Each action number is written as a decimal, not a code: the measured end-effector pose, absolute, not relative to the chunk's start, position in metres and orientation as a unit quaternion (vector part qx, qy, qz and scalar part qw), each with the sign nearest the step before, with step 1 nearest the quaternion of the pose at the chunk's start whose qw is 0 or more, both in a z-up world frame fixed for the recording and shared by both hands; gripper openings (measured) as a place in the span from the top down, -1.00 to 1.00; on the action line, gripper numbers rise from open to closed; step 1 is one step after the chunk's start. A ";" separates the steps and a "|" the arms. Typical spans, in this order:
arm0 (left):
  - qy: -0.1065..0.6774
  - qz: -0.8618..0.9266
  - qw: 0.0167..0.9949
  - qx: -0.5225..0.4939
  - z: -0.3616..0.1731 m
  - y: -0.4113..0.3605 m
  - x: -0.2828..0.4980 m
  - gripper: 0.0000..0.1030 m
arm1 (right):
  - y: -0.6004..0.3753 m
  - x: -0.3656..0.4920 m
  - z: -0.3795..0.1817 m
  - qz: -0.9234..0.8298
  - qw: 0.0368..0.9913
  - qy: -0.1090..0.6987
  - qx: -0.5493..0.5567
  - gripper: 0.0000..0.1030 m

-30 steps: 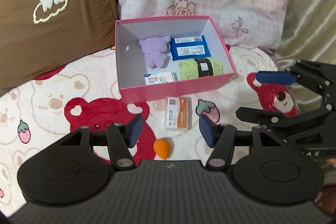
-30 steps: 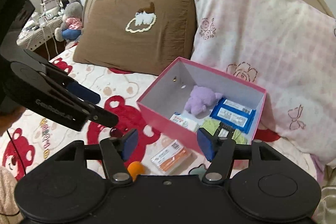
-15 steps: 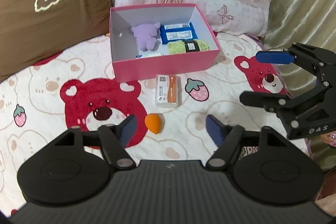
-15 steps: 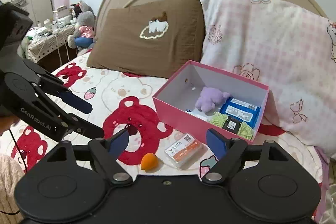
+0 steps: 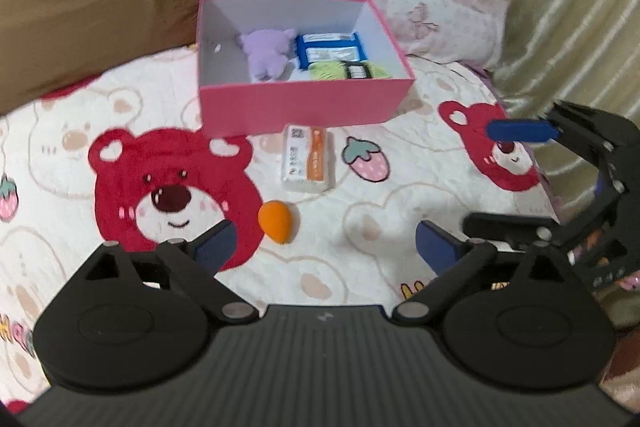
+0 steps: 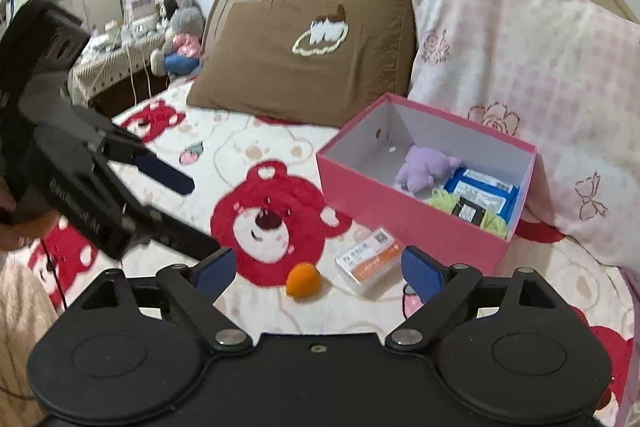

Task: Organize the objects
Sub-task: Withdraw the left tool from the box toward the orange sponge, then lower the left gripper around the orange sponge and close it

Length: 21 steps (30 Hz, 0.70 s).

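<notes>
A pink box (image 5: 304,107) sits on the bed and holds a purple plush (image 5: 266,53), a blue packet (image 5: 330,49) and green yarn (image 5: 346,71); it also shows in the right wrist view (image 6: 404,211). In front of it lie a white-and-orange pack (image 5: 307,158) (image 6: 370,259) and an orange egg-shaped sponge (image 5: 275,221) (image 6: 303,279). My left gripper (image 5: 326,247) is open and empty, above the bed short of the sponge. My right gripper (image 6: 318,273) is open and empty, held back near the sponge and pack.
A brown pillow (image 6: 304,59) and a pink checked pillow (image 6: 532,75) lean against the headboard behind the box. A gold curtain (image 5: 576,7) hangs on the right. A side table with plush toys (image 6: 176,35) stands left of the bed. The bear-print bedspread (image 5: 168,187) is soft.
Both grippers have pulled back and up from the box, so more of the bed shows. Both jaws have opened wider. The objects have not moved.
</notes>
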<state>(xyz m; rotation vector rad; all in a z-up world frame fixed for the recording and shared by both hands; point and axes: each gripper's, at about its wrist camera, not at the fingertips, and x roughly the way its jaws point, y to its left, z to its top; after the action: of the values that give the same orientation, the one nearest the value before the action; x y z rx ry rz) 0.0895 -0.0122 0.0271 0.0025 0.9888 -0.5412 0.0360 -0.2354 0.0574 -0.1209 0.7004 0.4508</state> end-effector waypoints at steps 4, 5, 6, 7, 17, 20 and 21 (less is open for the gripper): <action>0.457 -0.240 0.856 -0.038 0.009 0.001 0.095 -0.88 | -0.232 0.033 0.046 0.219 0.911 0.338 -0.089 -0.78; 0.446 -0.233 0.863 -0.036 0.006 0.003 0.093 -0.88 | -0.230 0.033 0.043 0.221 0.910 0.338 -0.094 -0.78; 0.438 -0.229 0.869 -0.030 0.004 0.004 0.092 -0.88 | -0.227 0.033 0.040 0.223 0.909 0.338 -0.100 -0.78; 0.433 -0.229 0.872 -0.023 0.000 0.004 0.090 -0.88 | -0.224 0.034 0.037 0.225 0.907 0.340 -0.104 -0.78; 0.423 -0.239 0.873 -0.045 -0.037 0.029 0.102 -0.88 | -0.188 0.051 0.012 0.248 0.890 0.368 -0.107 -0.77; 0.422 -0.233 0.875 -0.050 -0.051 0.034 0.107 -0.85 | -0.183 0.055 -0.008 0.248 0.893 0.360 -0.104 -0.76; 0.421 -0.230 0.876 -0.050 -0.055 0.035 0.108 -0.85 | -0.181 0.057 -0.016 0.247 0.895 0.357 -0.103 -0.76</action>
<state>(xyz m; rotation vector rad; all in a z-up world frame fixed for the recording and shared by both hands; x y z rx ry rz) 0.1077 0.0352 -0.0548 -0.1036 0.8787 -0.4794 0.0565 -0.1813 -0.0155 -0.2139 0.7398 0.5118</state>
